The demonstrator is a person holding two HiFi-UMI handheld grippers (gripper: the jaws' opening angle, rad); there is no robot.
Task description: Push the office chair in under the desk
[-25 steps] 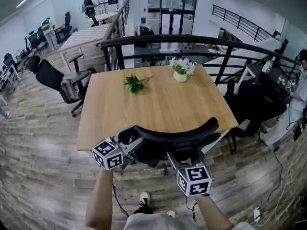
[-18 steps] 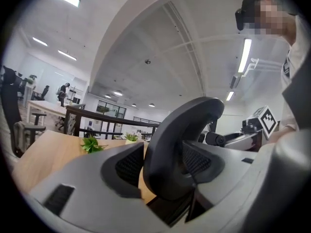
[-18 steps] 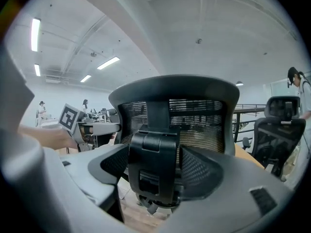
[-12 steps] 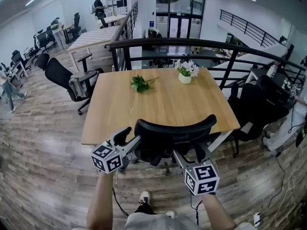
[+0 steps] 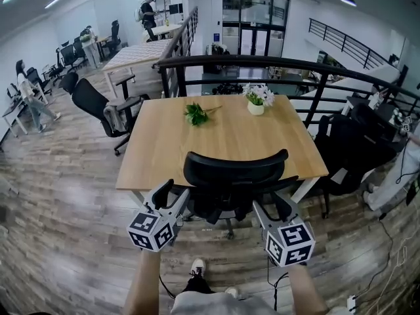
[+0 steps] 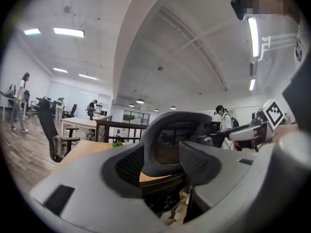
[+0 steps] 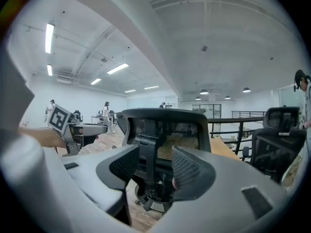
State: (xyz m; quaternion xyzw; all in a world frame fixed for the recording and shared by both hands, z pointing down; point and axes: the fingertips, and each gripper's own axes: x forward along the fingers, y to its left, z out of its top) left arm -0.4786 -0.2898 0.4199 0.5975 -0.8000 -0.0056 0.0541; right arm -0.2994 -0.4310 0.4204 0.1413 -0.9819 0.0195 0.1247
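**At the table's near edge: chair tucked in, both grippers off it**

Against the near edge of the table [image 5: 164, 156], the office chair [image 5: 235, 169] now stands with its seat run in beneath the top. Only the backrest and armrests show on the person's side. A second ago both grippers sat close in at its back; now they have drawn away toward the person. The push looks finished, or nearly so.

The chair faces away from the person, toward the far edge by the railing. It stands upright, the backrest's broad span lying along the near edge.

The left gripper [image 5: 172, 195] has just been closing a little, but its jaws are wide with nothing pressed between them. The right gripper [image 5: 272, 205] has closed further, and its jaws are moderately apart and empty, with the chair's back post beyond them.
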